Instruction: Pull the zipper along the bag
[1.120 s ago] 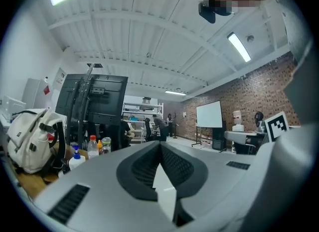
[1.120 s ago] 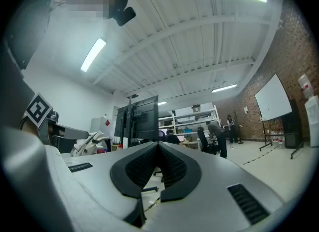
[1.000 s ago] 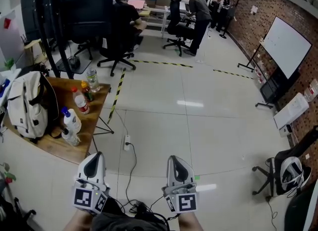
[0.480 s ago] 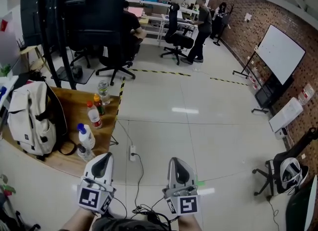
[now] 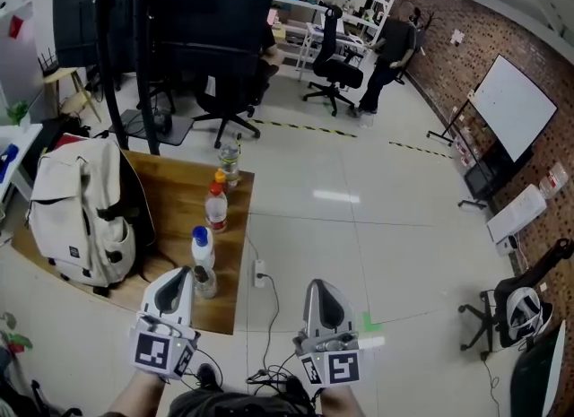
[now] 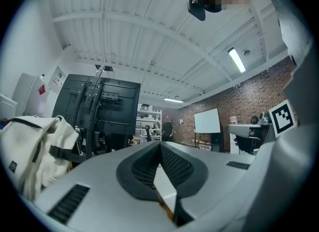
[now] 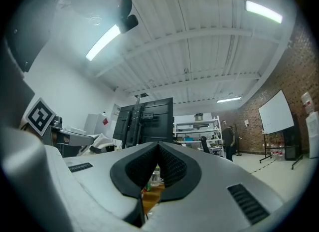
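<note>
**Cream backpack (image 5: 79, 213) on wooden counter (image 5: 170, 193); both claws shut, empty**

Backpack stands upright at the counter's left end, a dark strap across its front; zipper too small to pick out from here. Bottles (image 5: 215, 207) line the counter's right edge. Left claw (image 5: 176, 277) sits by the counter's near corner, close to the nearest bottle. Right claw (image 5: 324, 288) hangs beside it over bare floor (image 5: 395, 236). Jaws of each pressed together, nothing between them (both well apart from the backpack).
</note>
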`<state>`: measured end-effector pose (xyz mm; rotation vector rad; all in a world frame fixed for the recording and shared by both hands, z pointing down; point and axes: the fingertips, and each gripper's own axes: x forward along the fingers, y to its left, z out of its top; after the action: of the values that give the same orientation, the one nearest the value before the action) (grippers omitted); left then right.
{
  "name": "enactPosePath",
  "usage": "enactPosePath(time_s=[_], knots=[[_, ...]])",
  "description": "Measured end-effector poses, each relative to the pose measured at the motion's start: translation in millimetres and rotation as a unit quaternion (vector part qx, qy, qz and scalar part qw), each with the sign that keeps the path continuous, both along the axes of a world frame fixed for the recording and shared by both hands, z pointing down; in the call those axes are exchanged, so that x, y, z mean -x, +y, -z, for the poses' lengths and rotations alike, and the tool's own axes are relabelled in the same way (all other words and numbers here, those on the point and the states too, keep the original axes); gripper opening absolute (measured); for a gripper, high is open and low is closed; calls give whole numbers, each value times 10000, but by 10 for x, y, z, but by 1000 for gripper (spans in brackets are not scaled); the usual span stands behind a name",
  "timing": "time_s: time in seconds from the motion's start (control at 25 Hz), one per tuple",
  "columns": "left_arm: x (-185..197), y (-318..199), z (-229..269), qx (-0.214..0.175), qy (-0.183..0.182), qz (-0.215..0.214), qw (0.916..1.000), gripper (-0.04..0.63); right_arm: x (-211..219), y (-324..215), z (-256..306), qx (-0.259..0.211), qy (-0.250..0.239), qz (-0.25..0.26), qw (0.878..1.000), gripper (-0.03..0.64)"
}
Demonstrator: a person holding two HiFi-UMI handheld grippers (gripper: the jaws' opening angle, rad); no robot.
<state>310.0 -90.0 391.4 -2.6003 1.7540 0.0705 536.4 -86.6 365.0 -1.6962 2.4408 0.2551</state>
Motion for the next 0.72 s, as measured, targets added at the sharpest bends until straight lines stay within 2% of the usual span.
enactPosePath(time_s=[0.2, 0.36, 0.52, 0.72], knots=[[803, 91, -33, 8, -10, 15, 10000, 30, 601, -14, -4, 29, -162, -199, 9997, 12], [1239, 170, -61, 16, 0, -43, 10000, 29, 957, 41, 26, -47, -145, -373, 9992, 12], [1421, 218, -120, 92, 31, -92, 9999, 29, 1051, 182, 46, 5, -92, -465, 9989, 12], [1382, 236, -87, 102, 91, -127, 9998, 29, 915, 291, 65, 50, -95, -623, 9980, 12]])
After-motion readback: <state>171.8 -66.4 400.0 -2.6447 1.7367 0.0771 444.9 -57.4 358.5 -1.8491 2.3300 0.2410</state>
